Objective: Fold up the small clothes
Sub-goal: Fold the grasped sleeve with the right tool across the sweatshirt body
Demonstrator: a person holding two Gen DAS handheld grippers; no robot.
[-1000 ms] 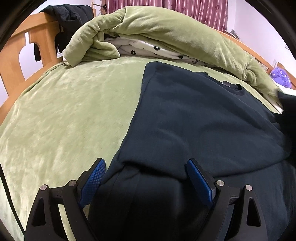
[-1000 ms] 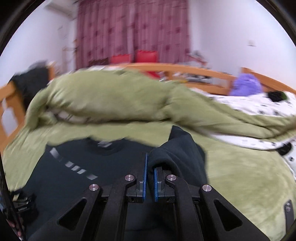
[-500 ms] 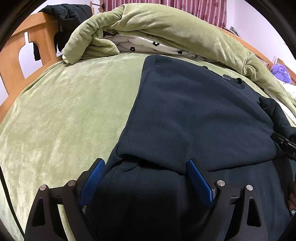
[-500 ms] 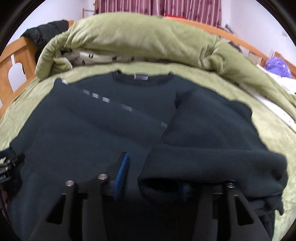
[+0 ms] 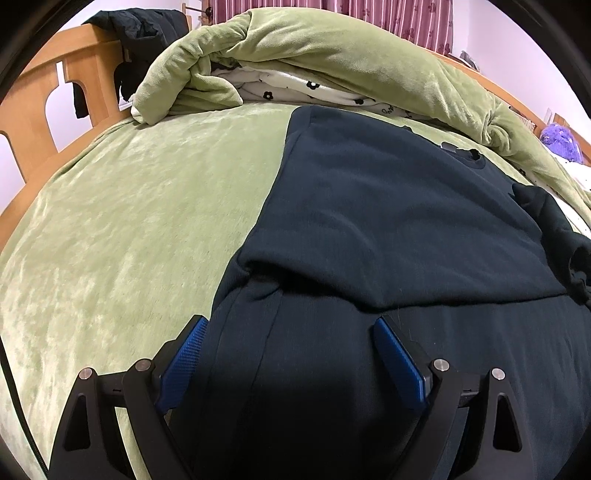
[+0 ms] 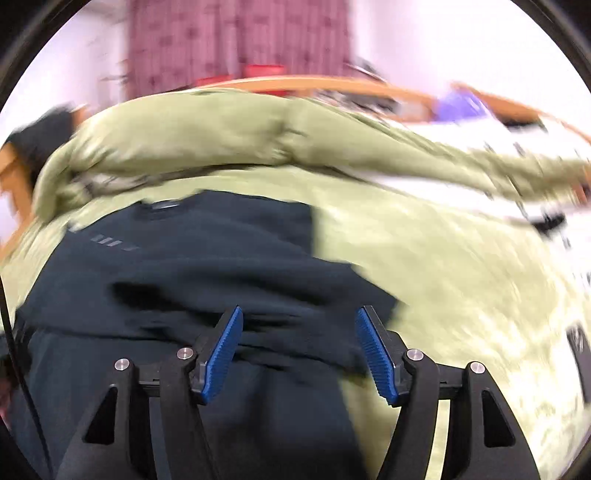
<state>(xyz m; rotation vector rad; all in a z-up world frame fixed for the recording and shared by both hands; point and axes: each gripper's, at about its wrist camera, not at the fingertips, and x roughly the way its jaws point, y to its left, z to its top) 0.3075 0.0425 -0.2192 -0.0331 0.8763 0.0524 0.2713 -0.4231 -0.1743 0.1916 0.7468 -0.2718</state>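
A dark navy sweatshirt [image 5: 388,206] lies on the green bedspread [image 5: 129,229], both sides folded inward over its middle. My left gripper [image 5: 291,354] is open and empty, its blue pads spread wide just above the sweatshirt's lower left part. In the blurred right wrist view the sweatshirt [image 6: 207,258] lies flat with its collar at the far end. My right gripper [image 6: 299,343] is open and empty above the folded right side near the hem.
A rolled green duvet [image 5: 332,55] with a white flowered lining lies across the head of the bed. A wooden bed frame [image 5: 44,99] with a black garment [image 5: 140,29] over it stands at the left. A purple plush toy [image 5: 561,140] sits far right.
My right gripper carried the right sleeve side over the sweatshirt, opened and let it go, then drew back. My left gripper stayed open and hardly moved.
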